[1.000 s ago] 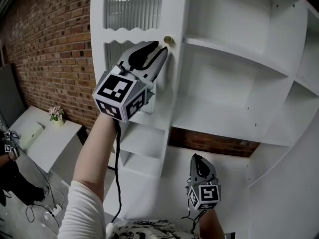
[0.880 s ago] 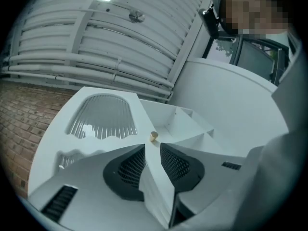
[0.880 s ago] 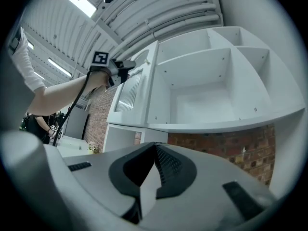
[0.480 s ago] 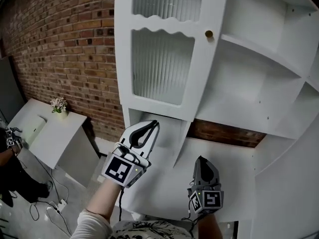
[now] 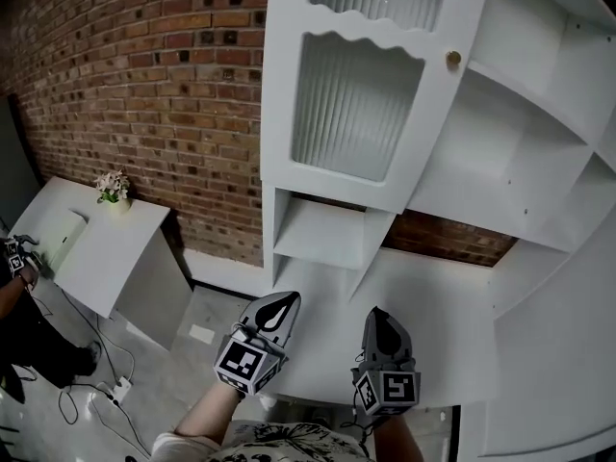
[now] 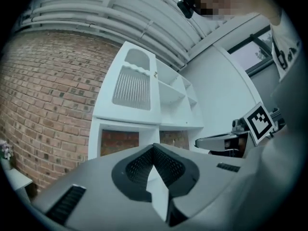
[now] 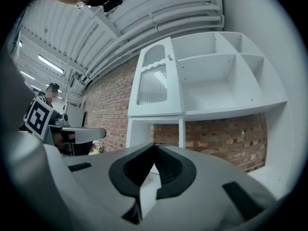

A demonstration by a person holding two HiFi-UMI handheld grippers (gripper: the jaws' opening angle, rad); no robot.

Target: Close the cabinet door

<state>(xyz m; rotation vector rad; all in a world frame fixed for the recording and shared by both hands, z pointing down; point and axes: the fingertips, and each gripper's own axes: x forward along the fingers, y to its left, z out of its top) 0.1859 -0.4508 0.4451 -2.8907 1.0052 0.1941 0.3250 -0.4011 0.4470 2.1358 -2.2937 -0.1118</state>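
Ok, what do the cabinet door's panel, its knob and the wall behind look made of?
Door panel: ribbed translucent glass or plastic, going by its fine vertical flutes, in a matte white frame, likely painted wood. Knob: small, brass-coloured, probably metal. Wall: bare red-brown brick with pale mortar lines.

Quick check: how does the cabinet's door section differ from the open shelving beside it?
The door section is fronted by a ribbed-glass door with a small knob; the shelving has no front. The door section is narrower; the shelving is wider and split into compartments. Both are white.
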